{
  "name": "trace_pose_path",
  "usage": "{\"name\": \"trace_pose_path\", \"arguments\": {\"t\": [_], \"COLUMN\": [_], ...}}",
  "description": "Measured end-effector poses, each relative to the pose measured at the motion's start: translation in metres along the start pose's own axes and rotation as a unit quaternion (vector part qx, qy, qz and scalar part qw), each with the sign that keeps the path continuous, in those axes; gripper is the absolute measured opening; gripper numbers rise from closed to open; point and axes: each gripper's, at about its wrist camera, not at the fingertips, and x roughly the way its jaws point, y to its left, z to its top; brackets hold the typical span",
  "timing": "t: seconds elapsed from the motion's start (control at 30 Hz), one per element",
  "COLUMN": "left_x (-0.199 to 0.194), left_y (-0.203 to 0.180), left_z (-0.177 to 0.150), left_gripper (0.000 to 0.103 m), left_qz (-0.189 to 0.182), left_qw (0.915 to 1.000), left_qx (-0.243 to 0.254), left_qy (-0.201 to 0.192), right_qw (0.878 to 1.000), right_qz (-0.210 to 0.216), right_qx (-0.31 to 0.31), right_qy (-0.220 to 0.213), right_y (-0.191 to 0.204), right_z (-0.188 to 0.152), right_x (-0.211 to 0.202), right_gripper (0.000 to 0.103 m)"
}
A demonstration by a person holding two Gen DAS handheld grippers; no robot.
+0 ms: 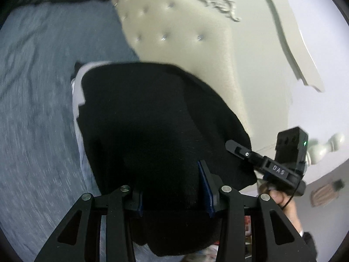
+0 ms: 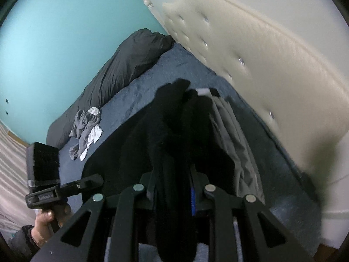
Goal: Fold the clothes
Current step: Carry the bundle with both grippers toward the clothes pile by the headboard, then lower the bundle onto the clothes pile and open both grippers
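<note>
The black garment (image 1: 152, 131), soft, limp and light by its look, hangs over the blue bed (image 1: 39, 109), pinched along one edge by the left tongs (image 1: 172, 187) and bunched in the narrower right tongs (image 2: 174, 187), so gripping corners seems best.

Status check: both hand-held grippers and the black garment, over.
Left hand-held gripper and right hand-held gripper both shut on the black garment, stretched between them over the blue bedspread. Grey clothes pile lies off to the side, not in the way.
</note>
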Motion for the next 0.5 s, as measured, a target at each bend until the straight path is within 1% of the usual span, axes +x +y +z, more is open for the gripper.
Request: {"name": "trace_pose_path", "arguments": {"t": [0.13,0.3,0.43,0.5], "left_x": [-0.002,-0.013,-0.036,-0.047], "left_y": [0.005,-0.001,-0.003,-0.006], "left_z": [-0.005,-0.008,-0.009,-0.008], "left_gripper": [0.046,0.047,0.047,0.047], "left_qz": [-0.012,-0.023,-0.01,0.008], "left_qw": [0.9998,0.9997,0.9993,0.9981], "left_qx": [-0.013,-0.013,-0.007,0.01], "left_qy": [0.003,-0.005,-0.037,-0.059], "right_qw": [1.0,0.999,0.999,0.999], "right_qz": [0.01,0.018,0.017,0.021], "right_qx": [0.025,0.04,0.042,0.041], "right_qy": [0.002,-0.012,-0.016,-0.023], "right_y": [-0.016,-0.027,-0.029,-0.029], "right_z": [-0.012,-0.013,-0.013,-0.012], "right_x": [0.004,-0.003,-0.005,-0.007], "right_gripper": [0.02,0.02,0.02,0.02]}}
